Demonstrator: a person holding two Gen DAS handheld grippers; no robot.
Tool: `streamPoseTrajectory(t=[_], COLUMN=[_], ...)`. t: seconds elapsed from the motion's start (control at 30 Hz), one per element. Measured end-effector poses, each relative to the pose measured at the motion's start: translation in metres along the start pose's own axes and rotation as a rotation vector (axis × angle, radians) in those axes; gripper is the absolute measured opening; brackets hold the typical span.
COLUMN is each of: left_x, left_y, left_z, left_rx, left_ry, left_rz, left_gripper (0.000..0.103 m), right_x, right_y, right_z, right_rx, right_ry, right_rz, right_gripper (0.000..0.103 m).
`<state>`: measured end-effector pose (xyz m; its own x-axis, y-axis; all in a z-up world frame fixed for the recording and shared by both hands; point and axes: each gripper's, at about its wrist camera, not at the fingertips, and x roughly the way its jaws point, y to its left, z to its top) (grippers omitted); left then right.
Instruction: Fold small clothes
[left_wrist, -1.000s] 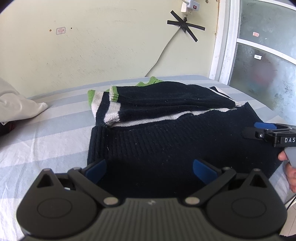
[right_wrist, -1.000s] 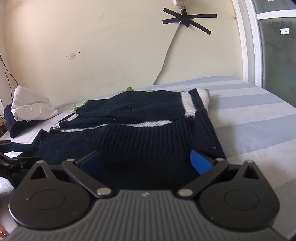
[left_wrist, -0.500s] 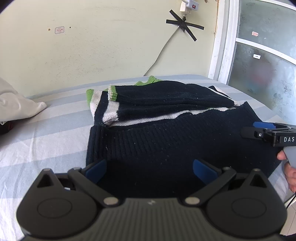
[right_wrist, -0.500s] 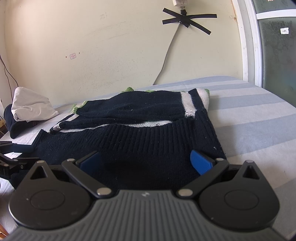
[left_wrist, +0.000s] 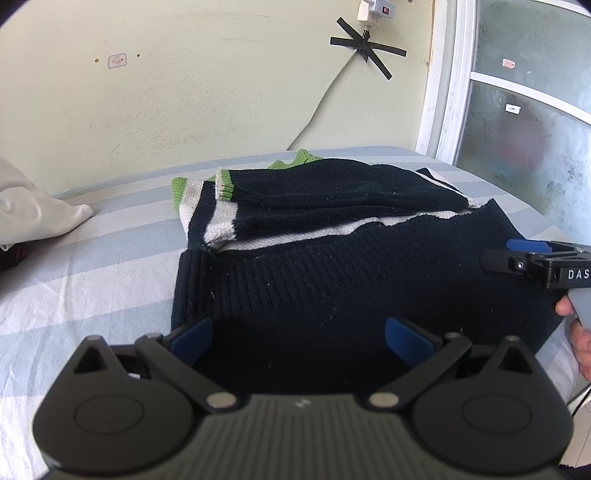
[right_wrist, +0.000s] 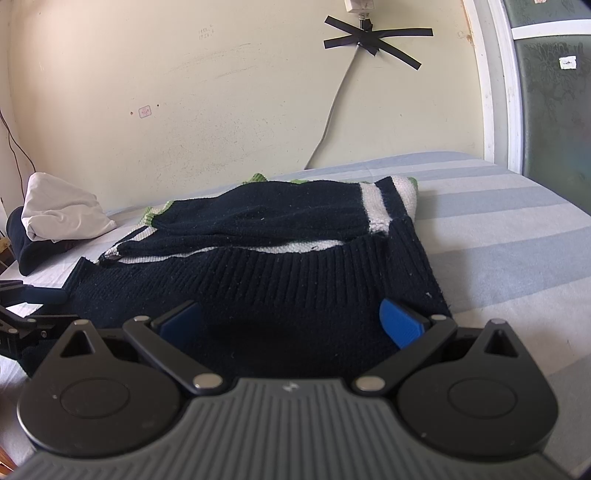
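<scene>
Sweater (left_wrist: 351, 273) on bed (left_wrist: 92, 266), both hand-held grippers wide apart.

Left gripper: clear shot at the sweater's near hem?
Probably yes. The left gripper is open right over the sweater hem, nothing between; the right gripper sits off to the side.

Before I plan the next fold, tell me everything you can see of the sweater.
The sweater is dark navy ribbed knit with white stripes and green cuffs. It lies flat on the striped bed, both sleeves folded across its far part. The open left gripper and right gripper sit at its near hem, gripping nothing.
</scene>
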<state>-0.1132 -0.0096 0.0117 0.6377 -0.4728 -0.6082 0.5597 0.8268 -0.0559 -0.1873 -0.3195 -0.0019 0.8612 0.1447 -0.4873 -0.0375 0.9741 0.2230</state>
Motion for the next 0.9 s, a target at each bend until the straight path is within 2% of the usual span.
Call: streamPoseTrajectory(t=[0.3, 0.47, 0.63, 0.77, 0.9], left_x=[0.000, 0.000, 0.001, 0.001, 0.002], left_y=[-0.001, -0.002, -0.004, -0.004, -0.003], left_z=[0.000, 0.000, 0.000, 0.000, 0.001], left_rx=[-0.001, -0.001, 0.014, 0.020, 0.025], left_ry=[0.000, 0.001, 0.005, 0.008, 0.010], left_rz=[0.001, 0.002, 0.009, 0.010, 0.008], left_gripper=[0.103, 0.103, 0.103, 0.103, 0.103], right_x=[-0.003, -0.018, -0.033, -0.035, -0.041], right_y=[0.006, 0.012, 0.012, 0.008, -0.002], right_z=[-0.003, -0.016, -0.025, -0.013, 0.004], right_rx=[-0.016, -0.094, -0.148, -0.120, -0.061], right_ry=[0.002, 0.021, 0.043, 0.056, 0.005], right_rz=[-0.046, -0.088, -0.088, -0.083, -0.073], right_gripper=[0.103, 0.103, 0.103, 0.093, 0.090])
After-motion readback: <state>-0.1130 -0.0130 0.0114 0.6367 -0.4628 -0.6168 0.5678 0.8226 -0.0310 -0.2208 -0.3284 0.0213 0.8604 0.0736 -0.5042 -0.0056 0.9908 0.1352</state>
